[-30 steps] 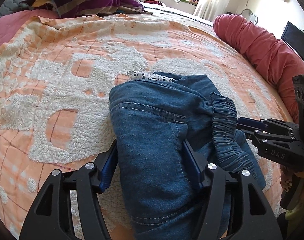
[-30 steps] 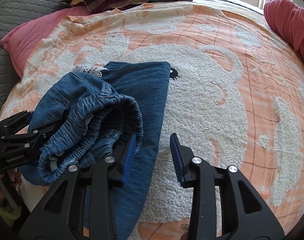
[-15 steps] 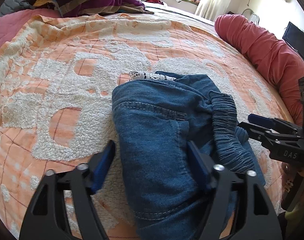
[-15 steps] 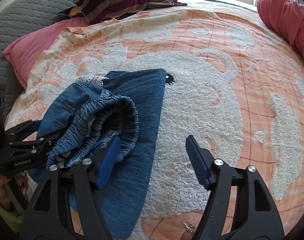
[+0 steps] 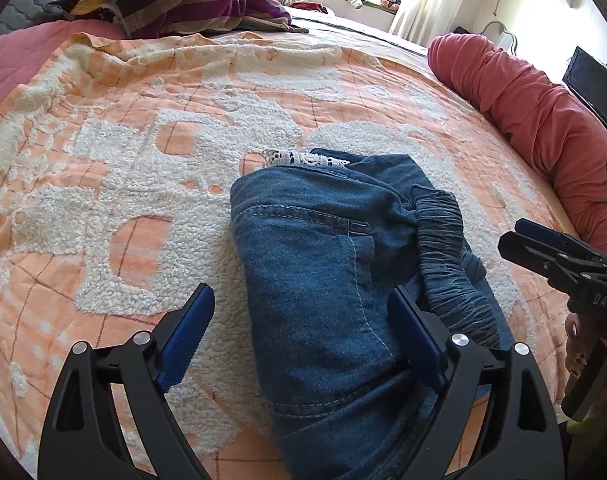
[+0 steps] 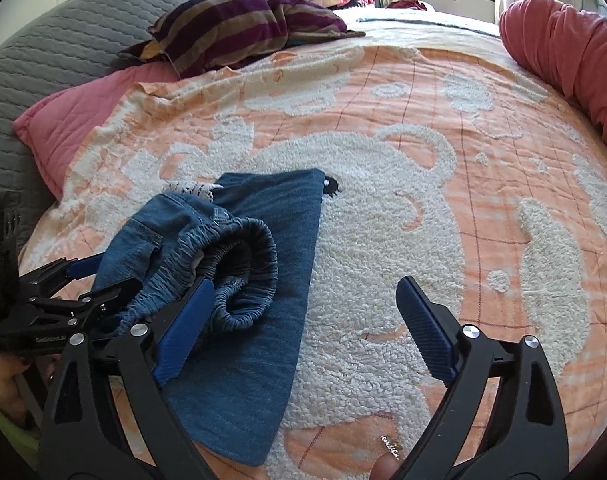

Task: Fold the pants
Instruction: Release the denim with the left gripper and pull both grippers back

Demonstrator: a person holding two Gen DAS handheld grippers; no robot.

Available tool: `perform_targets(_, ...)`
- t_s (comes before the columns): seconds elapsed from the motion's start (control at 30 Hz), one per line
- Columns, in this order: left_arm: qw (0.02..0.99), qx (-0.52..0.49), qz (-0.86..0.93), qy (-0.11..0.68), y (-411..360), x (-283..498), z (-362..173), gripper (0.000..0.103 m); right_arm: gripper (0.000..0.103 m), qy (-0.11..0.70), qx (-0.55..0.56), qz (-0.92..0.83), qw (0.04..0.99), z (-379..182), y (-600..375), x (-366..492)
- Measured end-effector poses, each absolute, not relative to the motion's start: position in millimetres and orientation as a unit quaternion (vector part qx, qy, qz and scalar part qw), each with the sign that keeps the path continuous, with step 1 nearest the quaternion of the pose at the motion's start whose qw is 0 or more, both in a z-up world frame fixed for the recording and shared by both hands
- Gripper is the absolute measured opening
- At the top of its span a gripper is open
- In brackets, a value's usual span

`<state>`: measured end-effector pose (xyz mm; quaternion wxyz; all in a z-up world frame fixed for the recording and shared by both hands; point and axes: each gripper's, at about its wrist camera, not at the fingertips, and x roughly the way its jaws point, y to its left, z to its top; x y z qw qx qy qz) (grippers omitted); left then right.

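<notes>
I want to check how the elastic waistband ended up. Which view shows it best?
The right wrist view: the elastic waistband faces the camera, its opening visible atop the folded pants. The left wrist view shows only its gathered outer edge, side-on.

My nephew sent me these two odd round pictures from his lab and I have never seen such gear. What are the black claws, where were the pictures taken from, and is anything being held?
No robot here: a person holds a two-finger claw in each hand, each with a wide-angle camera looking along its fingers. One picture is from the left gripper, the other from the right gripper. Each view also catches the other claw at its edge. On the orange and white blanket lie folded blue denim pants, the elastic waistband bunched on top. A striped pillow lies further back. Both claws are open and hold nothing.
</notes>
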<state>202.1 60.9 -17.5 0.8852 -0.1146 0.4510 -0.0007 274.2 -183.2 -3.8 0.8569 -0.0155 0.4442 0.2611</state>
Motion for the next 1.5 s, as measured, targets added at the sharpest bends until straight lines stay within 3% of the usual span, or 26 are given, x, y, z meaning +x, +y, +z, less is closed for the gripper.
perform_targets(0.07, 0.886, -0.116, 0.0, 0.448, 62.0, 200.0, -14.1, 0.096, 0.091, 0.435, -0.017, 0.263, 0.861, 0.1, -184.3, 271.6)
perform_targets(0.17, 0.891, -0.108, 0.01, 0.44, 63.6, 195.2, -6.3, 0.098, 0.094, 0.411, -0.018, 0.256, 0.875, 9.5, -187.2, 264.6)
perform_targets(0.6, 0.916, -0.084, 0.036, 0.39, 65.5, 158.1, 33.7, 0.098, 0.094, 0.309, -0.035, 0.254, 0.916, 57.5, -191.8, 227.3)
perform_targets(0.93, 0.933, -0.067, 0.028, 0.352, 49.5, 115.8, 53.5, 0.098, 0.094, 0.284, -0.01, 0.267, 0.921, 70.4, -202.5, 180.0)
perform_targets(1.5, 0.924, -0.088, 0.02, 0.373, 33.1, 44.4, 14.5, 0.099, 0.094, 0.284, -0.003, 0.267, 0.921, 55.4, -212.6, 102.8)
